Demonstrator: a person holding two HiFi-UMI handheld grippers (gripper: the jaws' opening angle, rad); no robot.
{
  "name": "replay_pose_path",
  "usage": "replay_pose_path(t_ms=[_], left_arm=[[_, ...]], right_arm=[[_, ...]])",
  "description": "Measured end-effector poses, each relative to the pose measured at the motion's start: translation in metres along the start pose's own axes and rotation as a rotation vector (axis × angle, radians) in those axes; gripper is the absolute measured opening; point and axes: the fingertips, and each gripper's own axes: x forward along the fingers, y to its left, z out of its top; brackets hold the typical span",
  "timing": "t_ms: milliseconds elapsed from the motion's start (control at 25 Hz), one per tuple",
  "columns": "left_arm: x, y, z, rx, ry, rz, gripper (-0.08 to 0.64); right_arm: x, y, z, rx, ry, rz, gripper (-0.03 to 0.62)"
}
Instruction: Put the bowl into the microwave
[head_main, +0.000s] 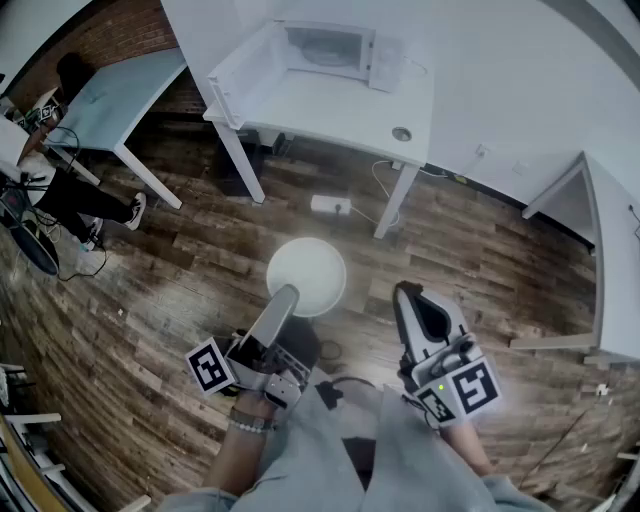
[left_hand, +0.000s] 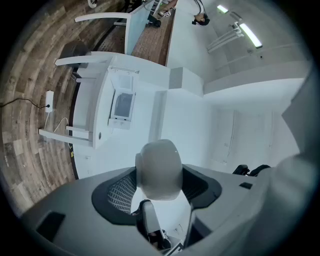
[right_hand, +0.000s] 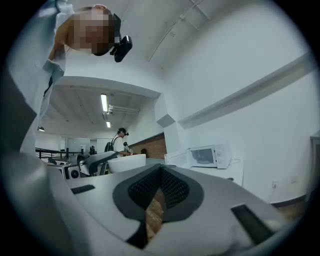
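Transport is proceeding: the round white bowl (head_main: 306, 277) is hanging mid-frame above the wooden floor (head_main: 150, 300), its rim clamped in the wide-spread left gripper (head_main: 284, 296), while the right gripper (head_main: 406, 292) is sitting closed and empty. Holding the bowl level on the way to the open white microwave (head_main: 330, 50) on the white tabletop (head_main: 330, 108), upper centre, looks wise.

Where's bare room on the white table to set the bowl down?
Bare tabletop in front of the microwave, between its open door and the small round fitting near the right edge. The back is taken by the microwave.
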Motion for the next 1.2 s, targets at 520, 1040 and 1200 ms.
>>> replay_pose_path(t_ms=[520, 1040, 1200], left_arm=[[0.0, -0.006, -0.009, 0.021, -0.01, -0.003, 0.257], [-0.003, -0.009, -0.016, 0.036, -0.03, -0.015, 0.256], [-0.004, -0.008, -0.009, 0.037, -0.039, -0.013, 0.256]], right_arm=[[-0.011, -0.004, 0.001, 0.003, -0.002, 0.002, 0.003], [-0.024, -0.014, -0.004, 0.009, -0.003, -0.023, 0.003], [-0.019, -0.012, -0.006, 0.002, 0.006, -0.017, 0.003]])
